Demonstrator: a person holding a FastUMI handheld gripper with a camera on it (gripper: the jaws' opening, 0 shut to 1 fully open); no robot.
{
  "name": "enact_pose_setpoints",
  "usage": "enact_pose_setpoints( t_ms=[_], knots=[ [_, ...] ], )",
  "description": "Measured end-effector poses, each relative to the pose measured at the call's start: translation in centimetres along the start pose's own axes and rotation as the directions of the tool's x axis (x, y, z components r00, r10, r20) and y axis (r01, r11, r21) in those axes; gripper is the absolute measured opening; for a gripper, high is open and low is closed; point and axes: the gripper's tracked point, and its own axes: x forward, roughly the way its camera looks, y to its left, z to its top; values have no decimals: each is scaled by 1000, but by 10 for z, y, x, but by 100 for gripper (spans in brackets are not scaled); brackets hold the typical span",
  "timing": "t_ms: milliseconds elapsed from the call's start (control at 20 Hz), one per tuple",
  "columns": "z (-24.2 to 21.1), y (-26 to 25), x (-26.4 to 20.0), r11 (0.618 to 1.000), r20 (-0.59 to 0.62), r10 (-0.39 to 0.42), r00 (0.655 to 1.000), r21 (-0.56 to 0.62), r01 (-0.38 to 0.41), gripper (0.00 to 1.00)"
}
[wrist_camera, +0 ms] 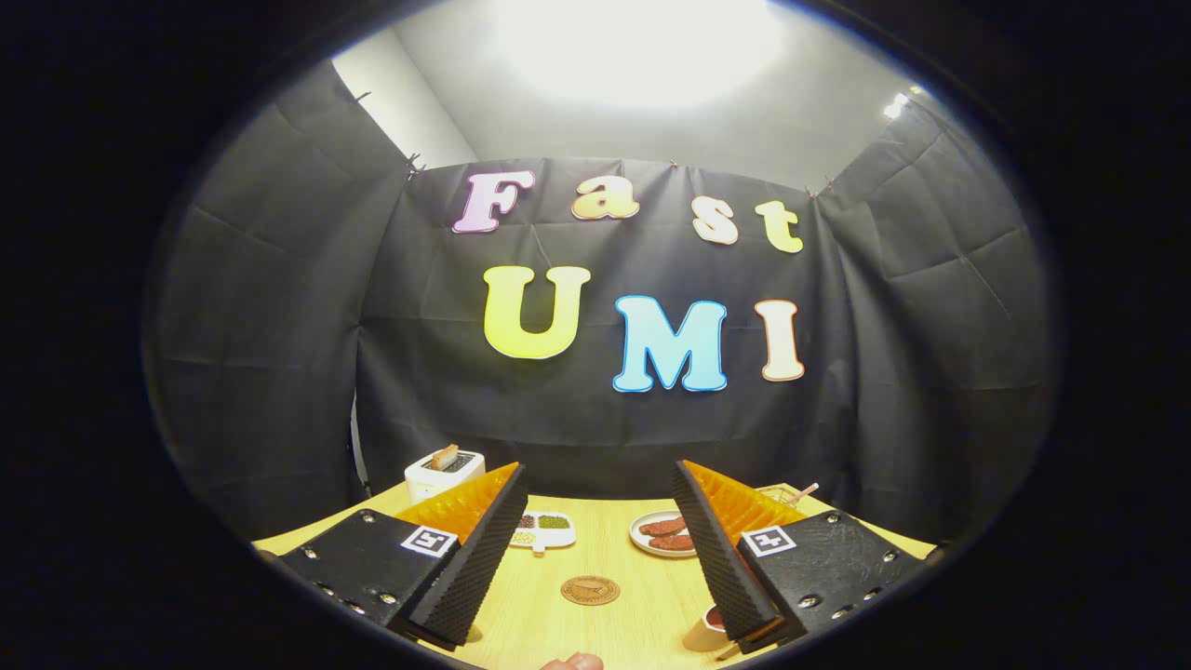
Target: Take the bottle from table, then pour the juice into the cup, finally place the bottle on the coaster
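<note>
My gripper (595,549) is open above the wooden table (614,521), its two fingers (465,568) spread wide with nothing between them. A round brown coaster (590,590) lies on the table between the fingers. A white cup (707,631) with dark liquid stands close to the right finger, partly hidden behind it. A small rounded orange-pink thing (572,663) pokes up at the table's near edge; I cannot tell whether it is the bottle's top.
Beyond the fingers stand a white toaster (445,470) with a slice of bread, a small white divided dish (544,530) of beans and a white plate (662,535) with sausages. Black cloth walls close off the booth behind the table.
</note>
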Motion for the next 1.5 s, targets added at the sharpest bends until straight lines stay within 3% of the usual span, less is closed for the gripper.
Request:
enact_pose_setpoints(
  t_ms=[500,1500],
  knots=[
    [1,-11,0,999,16,-23,1000,23,22,96],
    [-51,68,3,993,24,102,995,52,-103,96]
  ],
)
